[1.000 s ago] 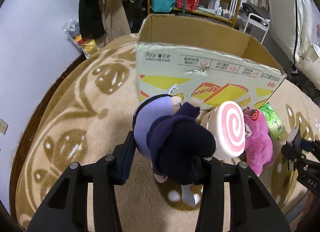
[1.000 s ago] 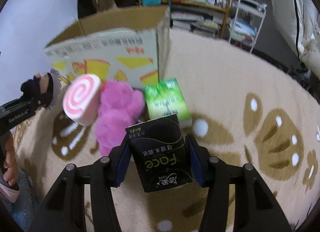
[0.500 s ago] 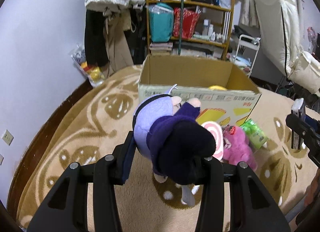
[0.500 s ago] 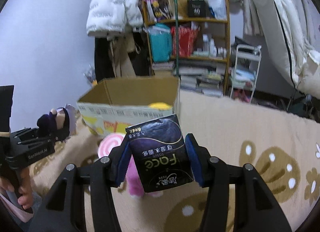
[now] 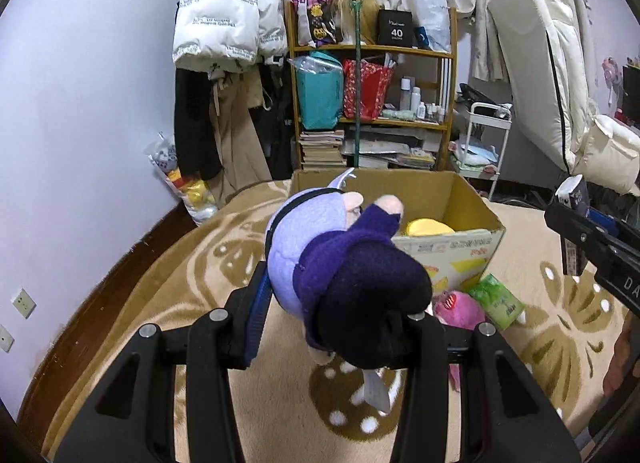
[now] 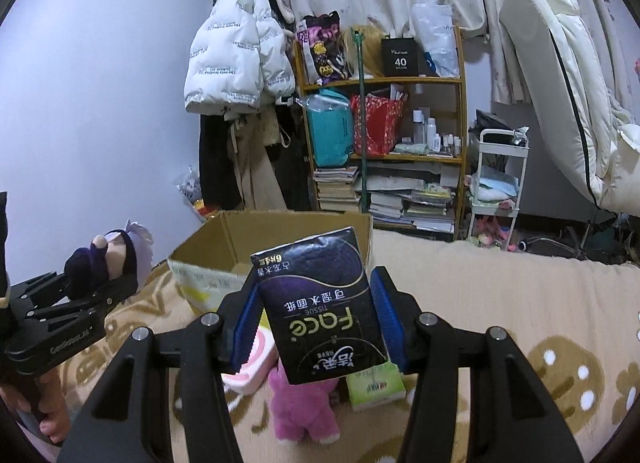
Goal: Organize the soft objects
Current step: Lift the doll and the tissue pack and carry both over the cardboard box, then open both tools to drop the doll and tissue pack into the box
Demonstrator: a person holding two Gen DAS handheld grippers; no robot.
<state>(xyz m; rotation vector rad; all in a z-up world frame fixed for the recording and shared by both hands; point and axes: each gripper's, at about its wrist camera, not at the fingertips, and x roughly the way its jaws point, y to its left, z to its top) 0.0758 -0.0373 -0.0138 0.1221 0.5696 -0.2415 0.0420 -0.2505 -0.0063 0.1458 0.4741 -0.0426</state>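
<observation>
My left gripper is shut on a purple plush doll and holds it high, in front of the open cardboard box. A yellow soft thing lies inside the box. My right gripper is shut on a dark tissue pack, raised above the carpet near the box. On the carpet by the box lie a pink plush, a pink swirl cushion and a green tissue pack. The left gripper with the doll shows at the left of the right wrist view.
A beige patterned carpet covers the floor. Behind the box stands a wooden shelf full of bags and books, with coats hanging to its left and a white trolley to its right.
Both grippers have risen with their loads. The box and the floor items now sit lower and farther off in both views, and the box's inside shows.
</observation>
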